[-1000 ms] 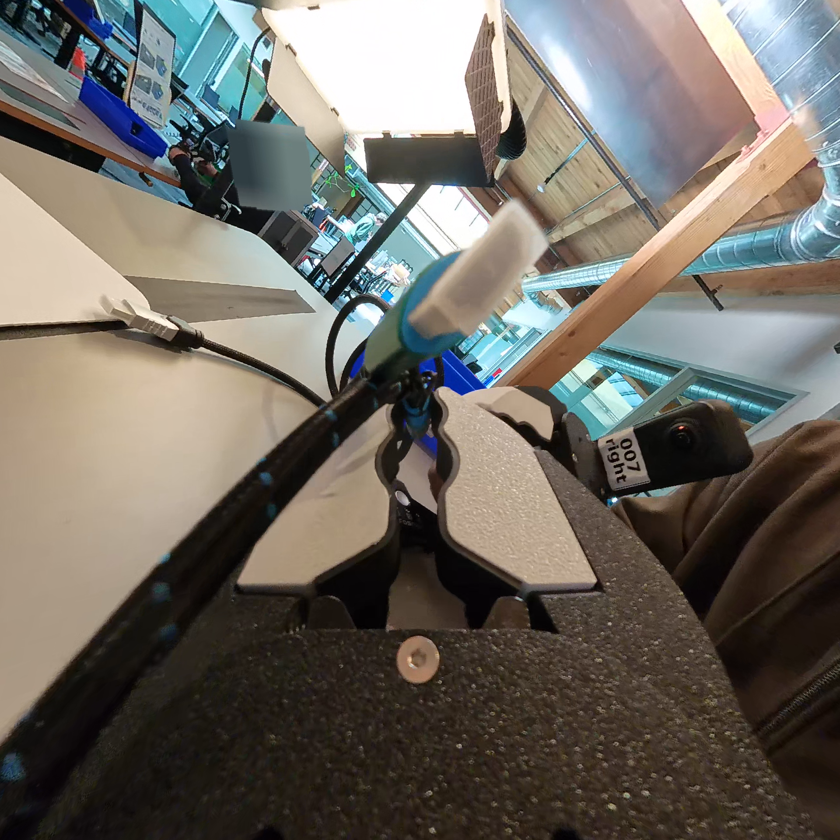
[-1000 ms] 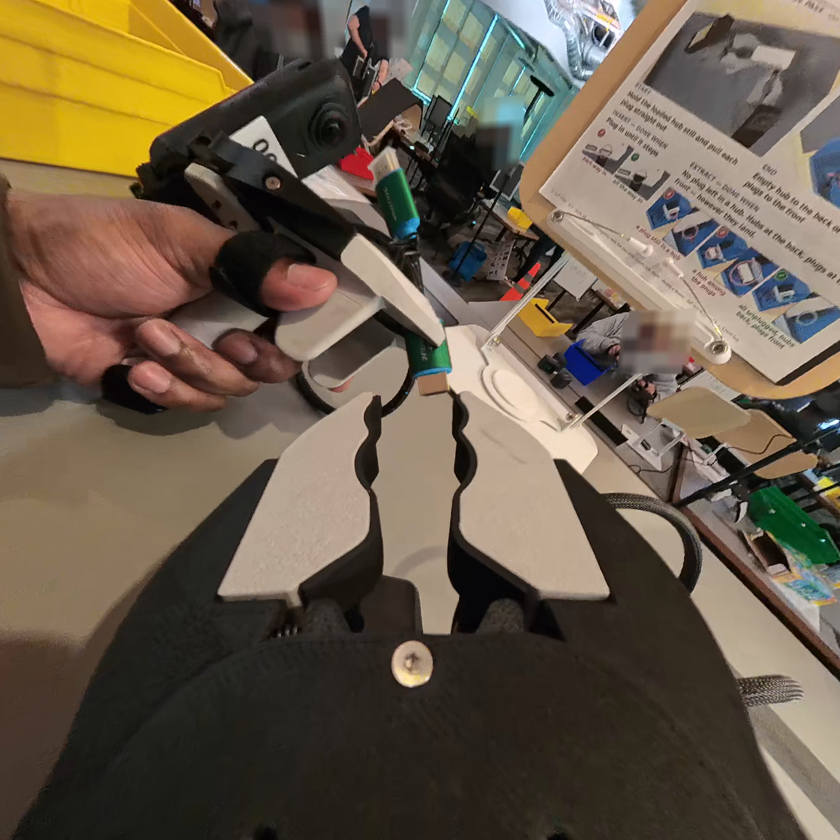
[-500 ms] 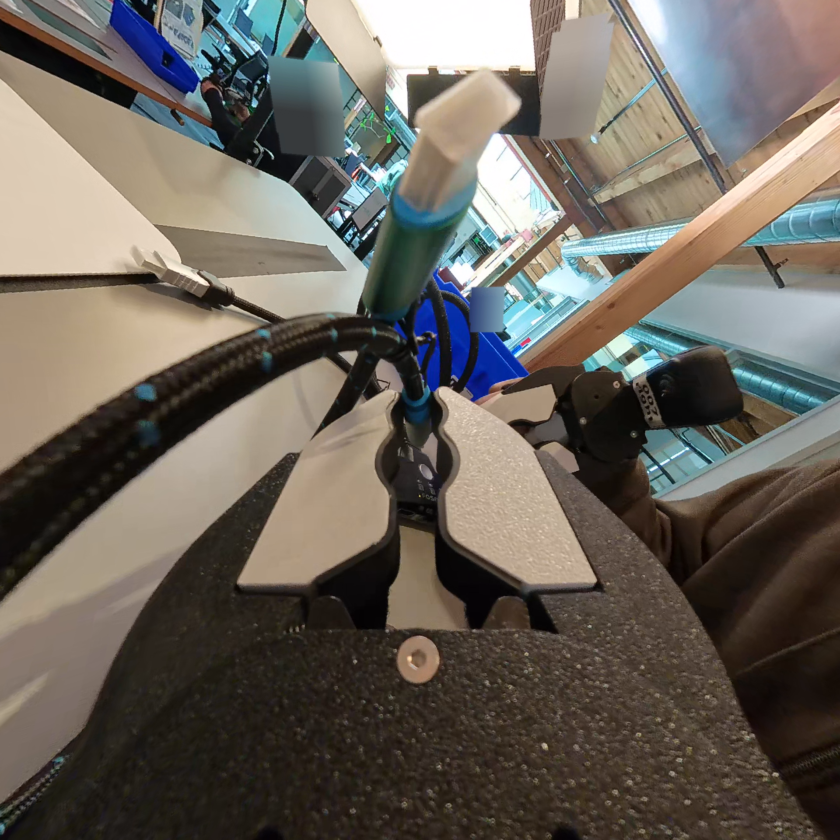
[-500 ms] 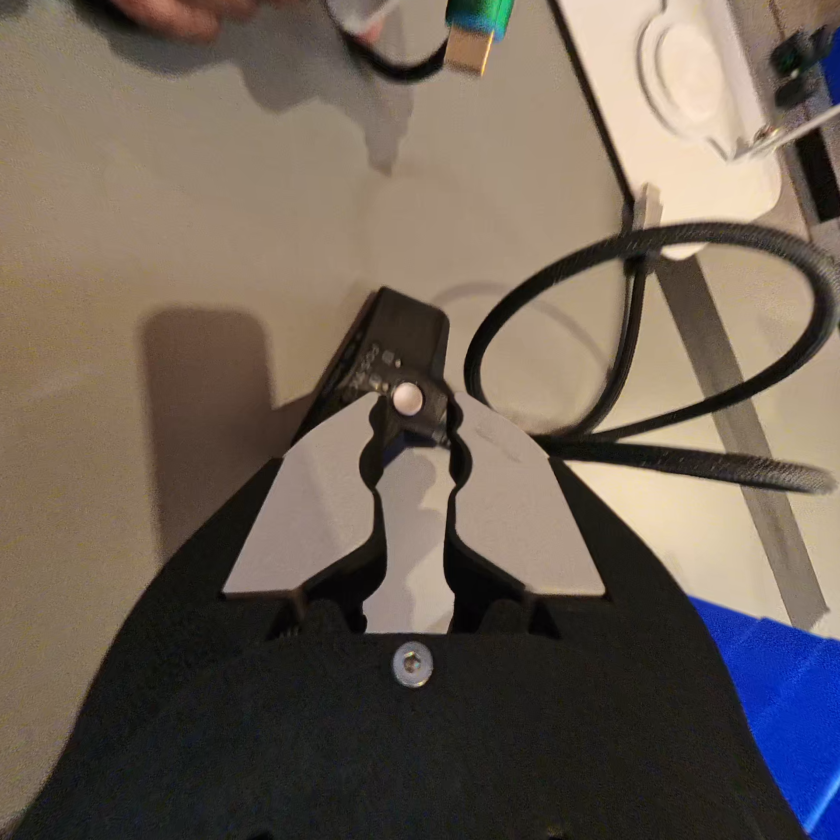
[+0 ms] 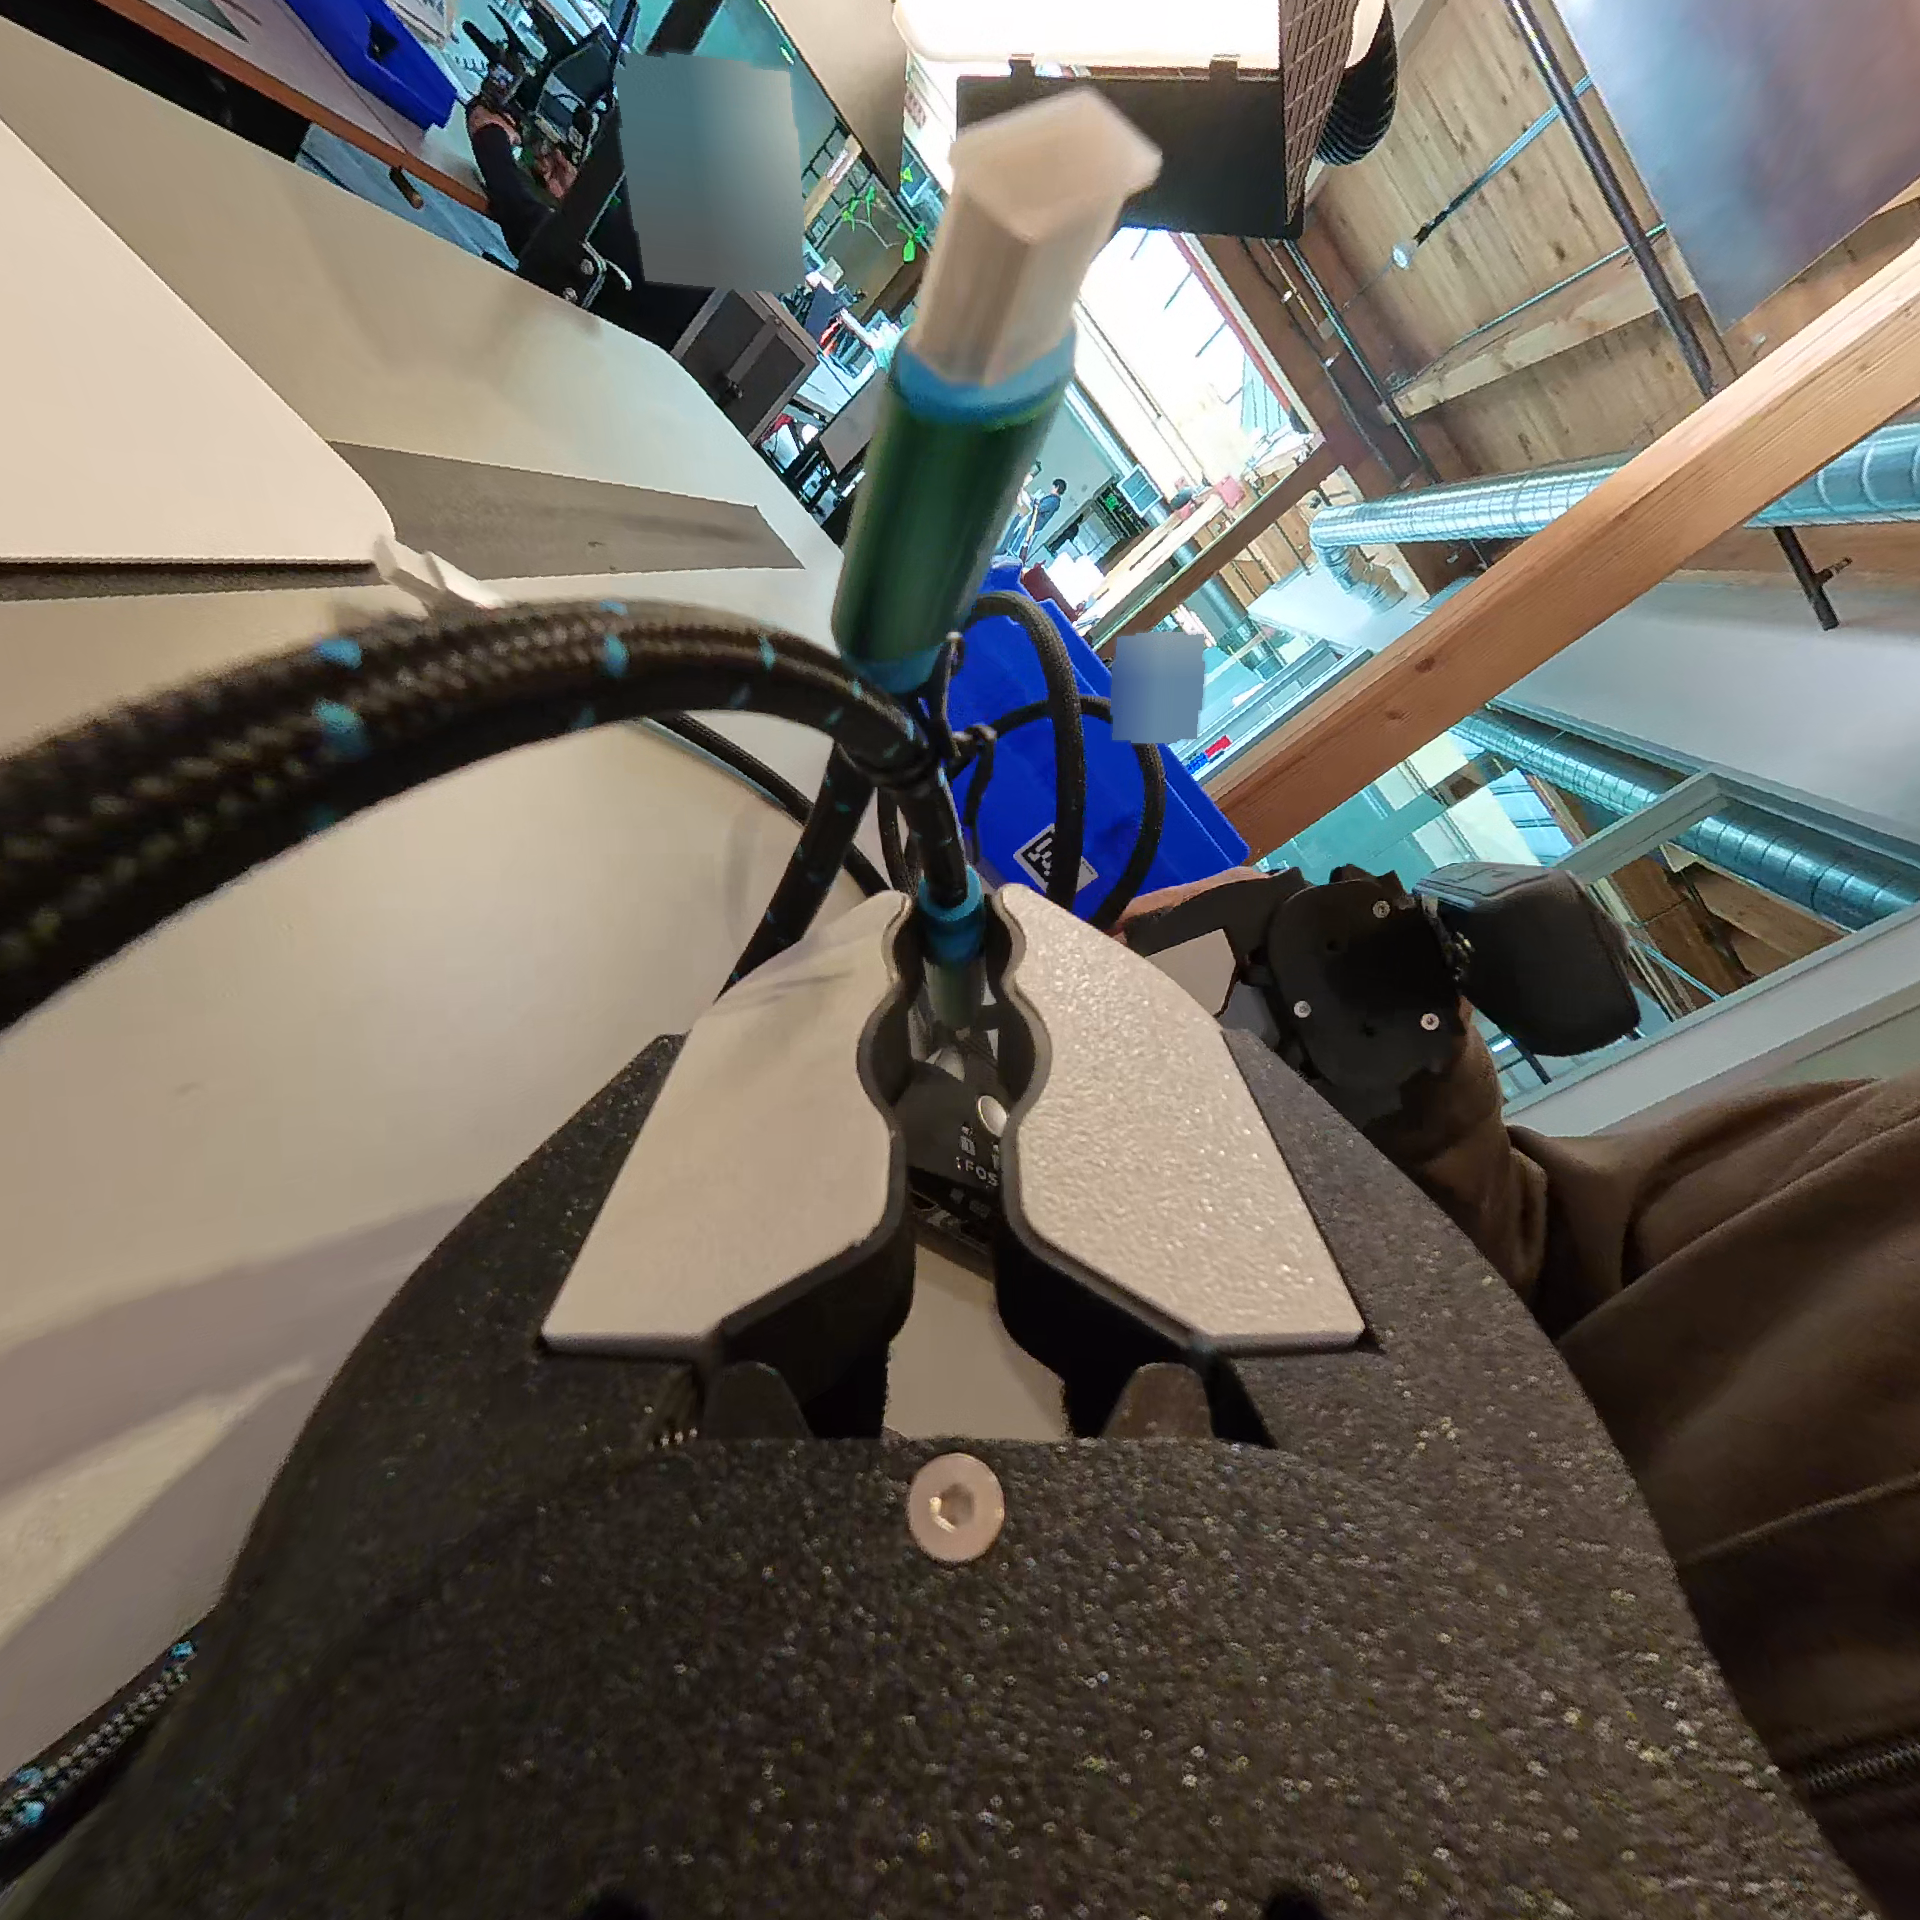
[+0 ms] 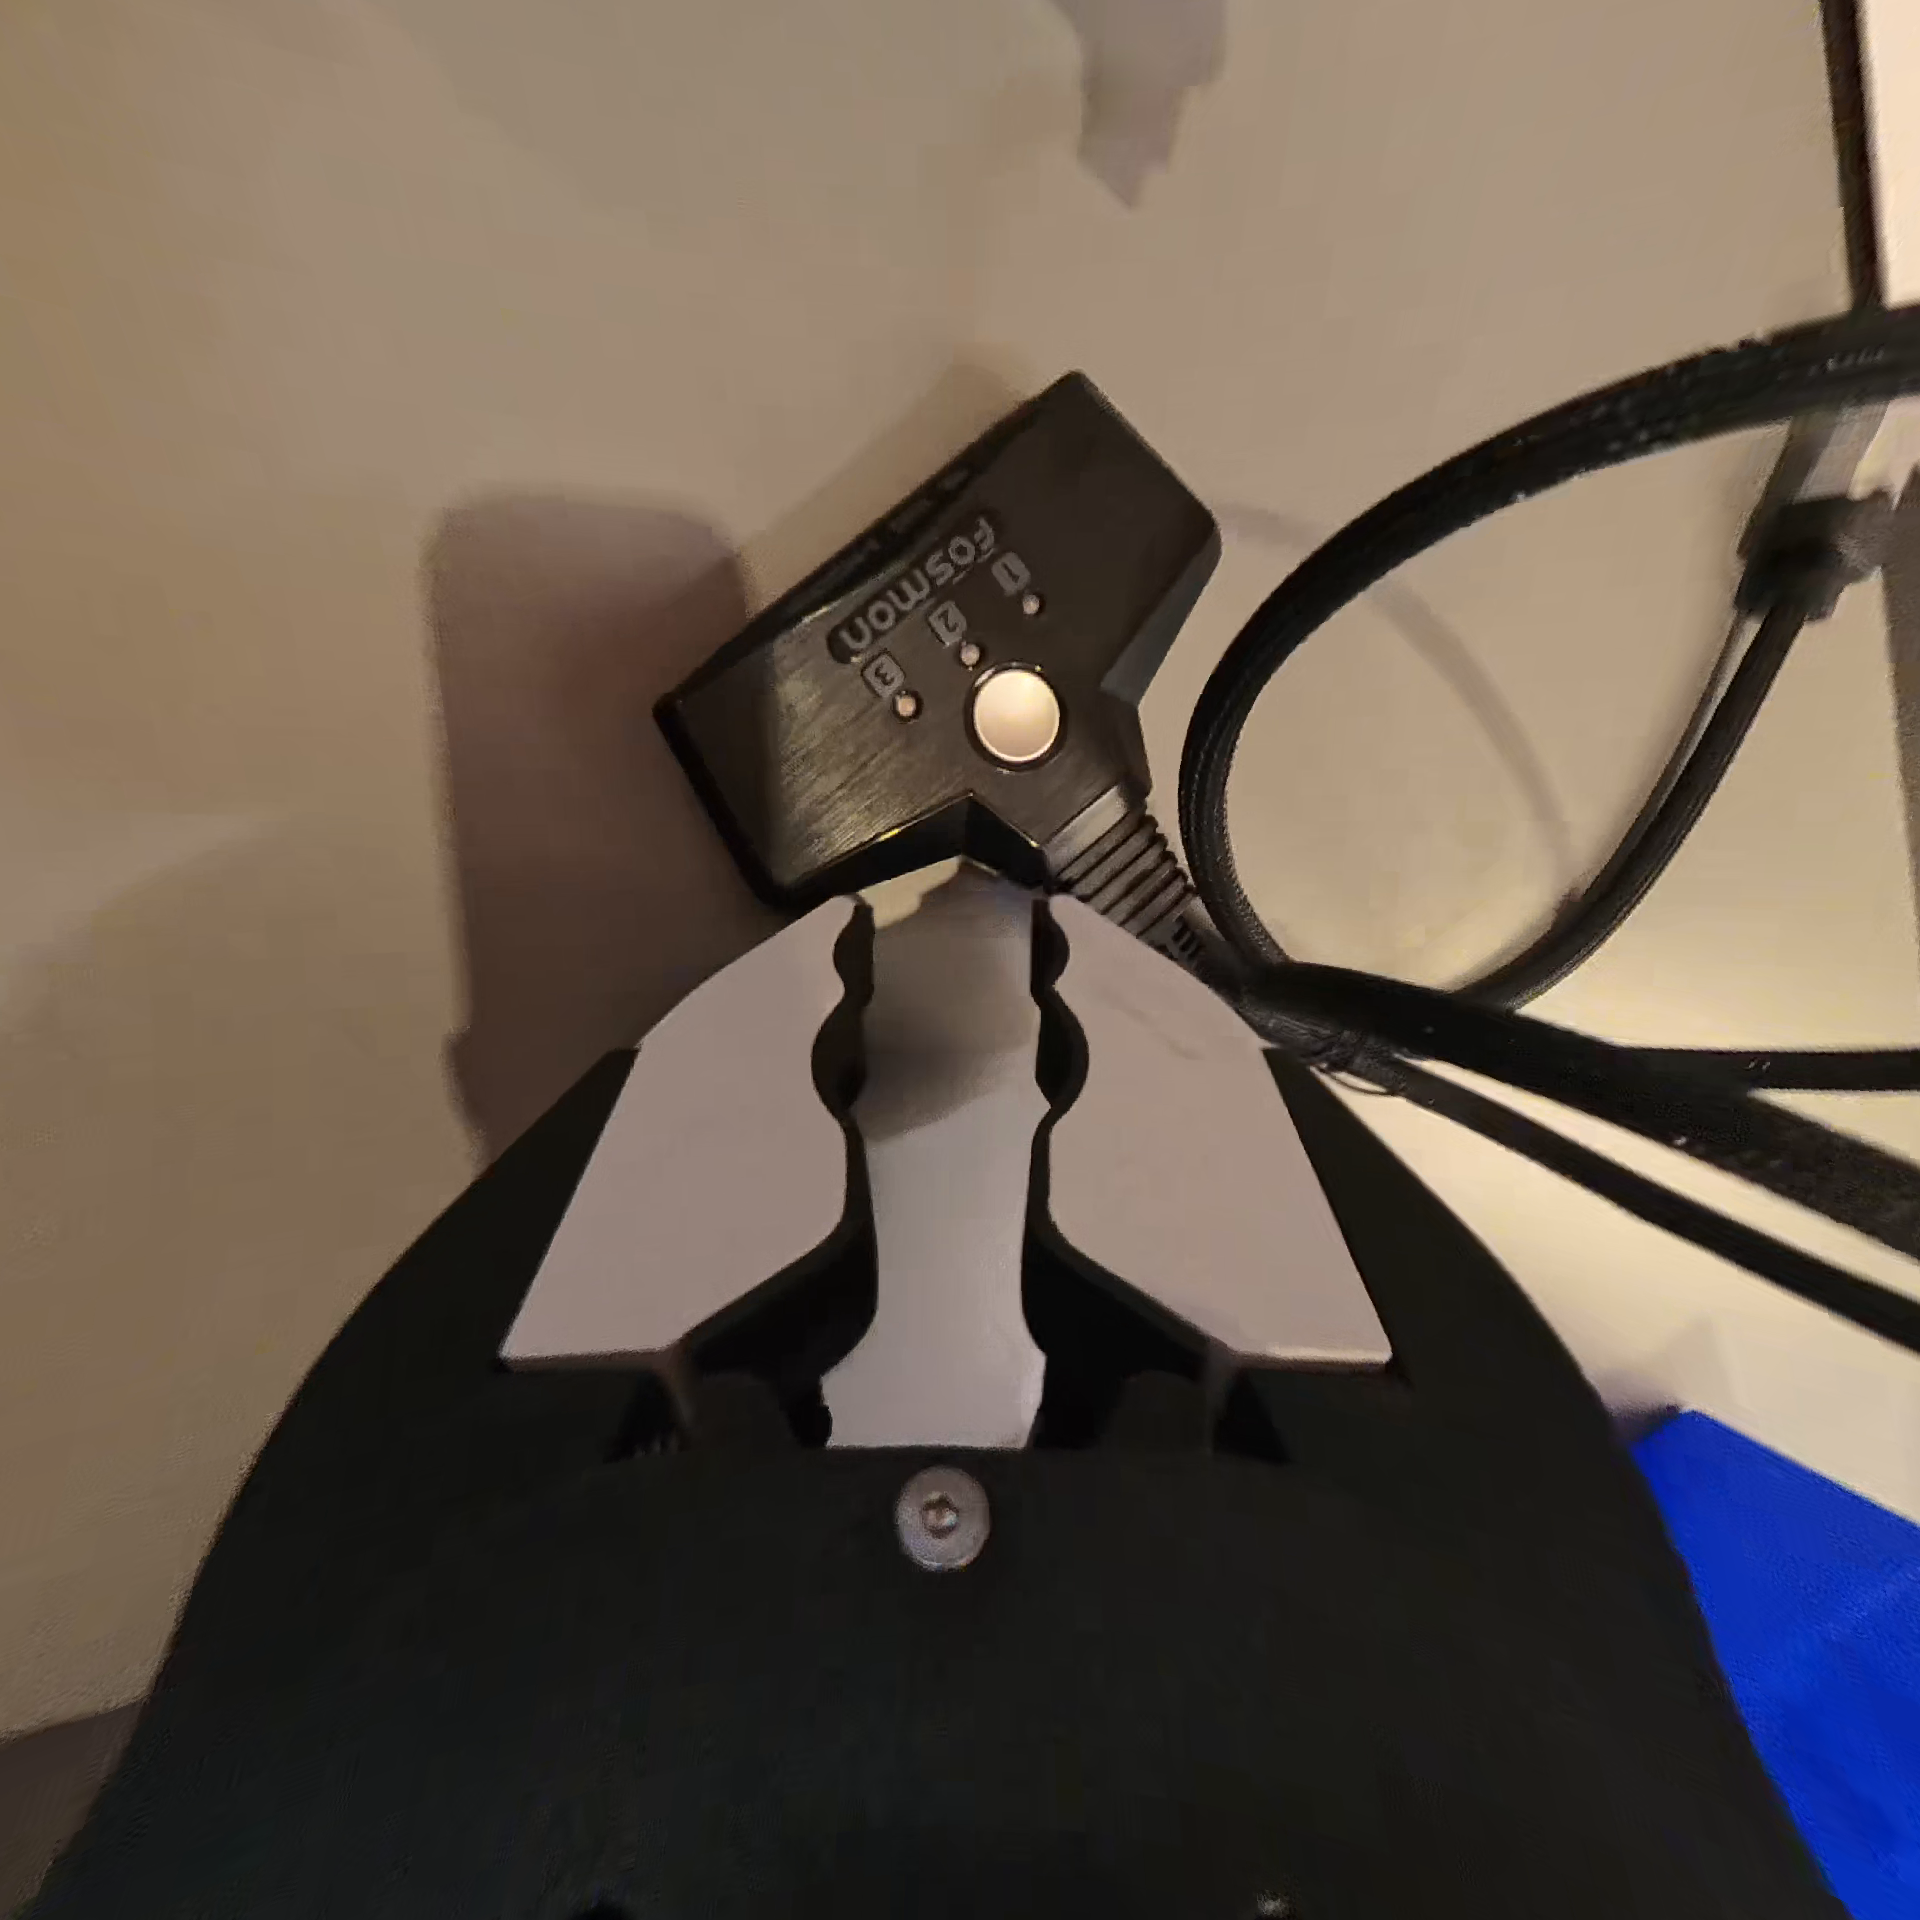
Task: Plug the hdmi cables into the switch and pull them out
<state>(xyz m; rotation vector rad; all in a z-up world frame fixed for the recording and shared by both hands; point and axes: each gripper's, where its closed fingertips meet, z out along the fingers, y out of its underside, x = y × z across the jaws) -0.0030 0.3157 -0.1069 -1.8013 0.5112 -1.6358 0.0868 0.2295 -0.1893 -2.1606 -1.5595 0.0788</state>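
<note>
Left gripper [image 5: 951,940] pinching a green plug [image 5: 954,961] by its blue collar, pads tight on both sides. Braided cable [image 5: 312,717] looping off left, second capped plug [image 5: 966,457] sticking up. Right gripper [image 6: 951,925] spread wide, holding nothing, tips just beside a black box [image 6: 935,665] on the table [image 6: 364,312].

A black switch box [image 6: 940,665] of brushed, glossy metal look lies on the smooth, matt beige bench [image 6: 416,312]. Braided cloth-sheathed black cable [image 6: 1455,644] loops beside it. A green plug [image 5: 940,499] has a glossy shell and frosted plastic cap. Finger plates [image 5: 1143,1122] look grainy, matt grey; overhead beam [image 5: 1558,561] is bare wood.
</note>
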